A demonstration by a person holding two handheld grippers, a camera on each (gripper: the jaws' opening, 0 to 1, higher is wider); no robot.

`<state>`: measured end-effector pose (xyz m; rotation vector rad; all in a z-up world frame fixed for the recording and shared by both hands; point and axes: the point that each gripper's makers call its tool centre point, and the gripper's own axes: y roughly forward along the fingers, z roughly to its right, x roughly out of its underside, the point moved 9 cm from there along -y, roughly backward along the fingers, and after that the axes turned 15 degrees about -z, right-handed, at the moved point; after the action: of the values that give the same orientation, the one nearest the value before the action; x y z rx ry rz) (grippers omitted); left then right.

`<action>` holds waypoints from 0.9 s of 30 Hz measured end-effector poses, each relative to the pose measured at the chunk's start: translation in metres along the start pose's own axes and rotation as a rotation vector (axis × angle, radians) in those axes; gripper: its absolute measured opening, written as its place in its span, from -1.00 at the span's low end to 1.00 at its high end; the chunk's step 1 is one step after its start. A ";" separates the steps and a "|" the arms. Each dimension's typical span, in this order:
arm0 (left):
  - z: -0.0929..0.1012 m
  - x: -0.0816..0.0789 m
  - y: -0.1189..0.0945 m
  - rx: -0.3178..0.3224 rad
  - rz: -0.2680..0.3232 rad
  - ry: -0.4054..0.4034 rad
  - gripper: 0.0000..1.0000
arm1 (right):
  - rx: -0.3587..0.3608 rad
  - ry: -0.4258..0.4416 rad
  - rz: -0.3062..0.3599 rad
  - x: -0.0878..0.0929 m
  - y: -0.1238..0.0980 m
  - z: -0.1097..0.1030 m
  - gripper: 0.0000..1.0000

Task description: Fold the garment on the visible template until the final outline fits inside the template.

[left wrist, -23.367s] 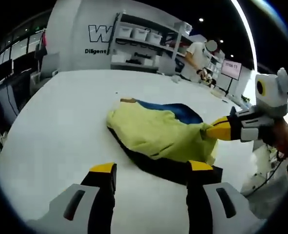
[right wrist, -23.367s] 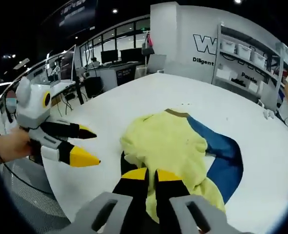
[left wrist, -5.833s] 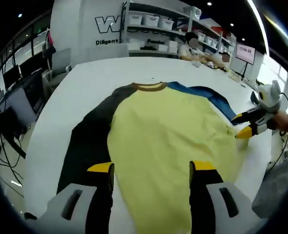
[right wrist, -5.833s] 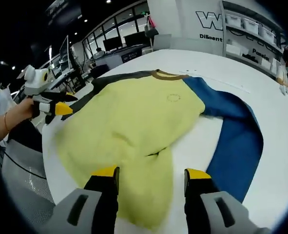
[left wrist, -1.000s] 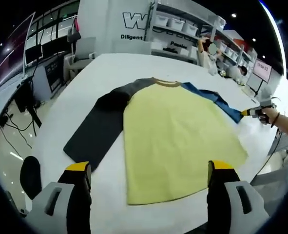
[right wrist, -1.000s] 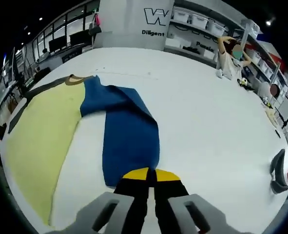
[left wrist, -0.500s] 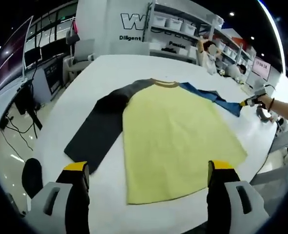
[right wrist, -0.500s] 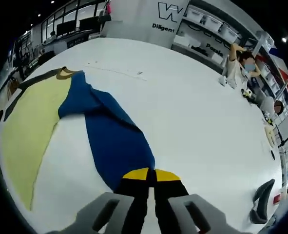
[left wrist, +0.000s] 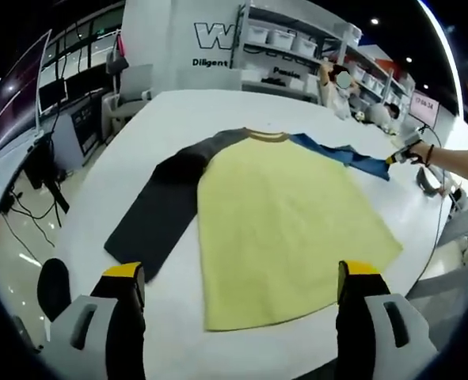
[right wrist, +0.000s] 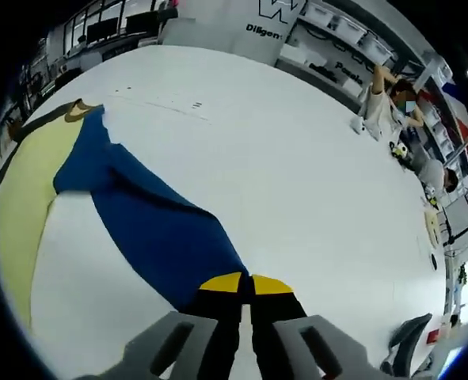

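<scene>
A long-sleeved shirt lies flat on the white table [left wrist: 99,182]: yellow body [left wrist: 281,222], brown collar [left wrist: 267,135], dark grey sleeve [left wrist: 158,210] spread to the left, blue sleeve [right wrist: 150,229] stretched out to the right. My left gripper [left wrist: 237,277] hangs open above the table's near edge, short of the yellow hem, with nothing between its jaws. My right gripper [right wrist: 241,281] is shut on the cuff end of the blue sleeve [left wrist: 340,154] and holds it pulled out straight. It also appears far off in the left gripper view as the right gripper [left wrist: 398,155], held by a person's hand.
Shelves with white bins [left wrist: 285,47] stand behind the table, and a person [right wrist: 380,99] stands at its far side. Chairs and desks [left wrist: 119,79] are off the left edge. Small objects [right wrist: 431,226] lie on the table's far right. A dark object [right wrist: 400,352] sits near the right corner.
My right gripper has drawn the blue sleeve farther outward, away from the yellow body, so it lies straighter. The left gripper has stayed still and open.
</scene>
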<state>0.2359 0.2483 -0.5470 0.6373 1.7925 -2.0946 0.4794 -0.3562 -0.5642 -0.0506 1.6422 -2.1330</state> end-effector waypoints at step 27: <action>0.000 -0.006 -0.006 -0.033 -0.002 0.030 0.98 | -0.003 0.109 -0.047 0.010 0.024 0.028 -0.66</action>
<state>0.2384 0.2493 -0.5389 0.6612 1.8409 -2.0629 0.4862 -0.3904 -0.5809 0.0267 1.7210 -2.2039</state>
